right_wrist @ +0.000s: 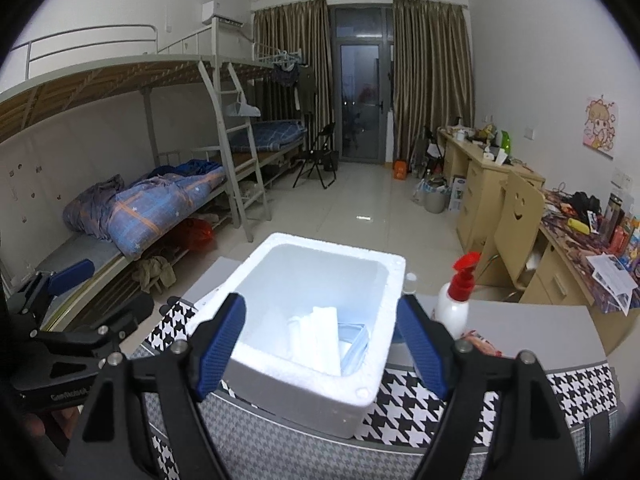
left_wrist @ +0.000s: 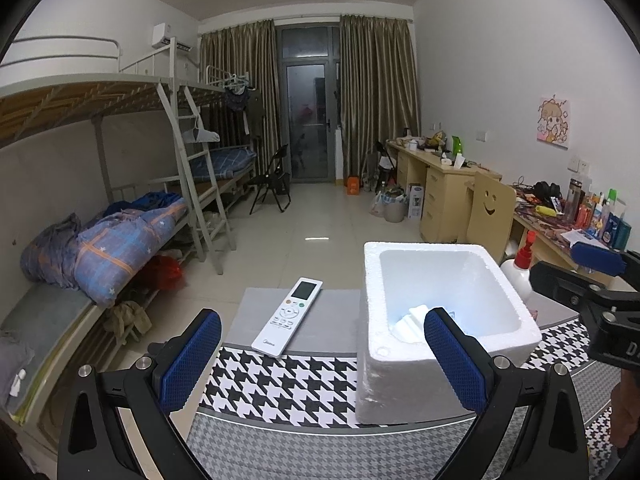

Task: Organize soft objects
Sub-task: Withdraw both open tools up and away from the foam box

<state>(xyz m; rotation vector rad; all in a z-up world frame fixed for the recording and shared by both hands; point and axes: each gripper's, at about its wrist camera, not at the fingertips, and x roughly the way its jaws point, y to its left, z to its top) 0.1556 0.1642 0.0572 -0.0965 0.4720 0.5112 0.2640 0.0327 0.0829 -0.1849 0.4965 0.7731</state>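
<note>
A white foam box [left_wrist: 444, 320] [right_wrist: 316, 320] stands on the houndstooth cloth [left_wrist: 288, 384] [right_wrist: 404, 408] over the table. Inside it lie white folded tissue [right_wrist: 320, 336] and a pale blue mask [right_wrist: 354, 344]; the left wrist view shows only a white corner [left_wrist: 412, 318] of them. My left gripper [left_wrist: 320, 356] is open and empty, held above the cloth left of the box. My right gripper [right_wrist: 320, 350] is open and empty, its jaws spread on either side of the box's near end, above it.
A white remote control [left_wrist: 287, 316] lies on the grey tabletop left of the box. A white spray bottle with a red top [right_wrist: 456, 300] [left_wrist: 520, 272] stands right of the box, and a snack packet [right_wrist: 480, 342] lies near it. Bunk beds stand at left, desks at right.
</note>
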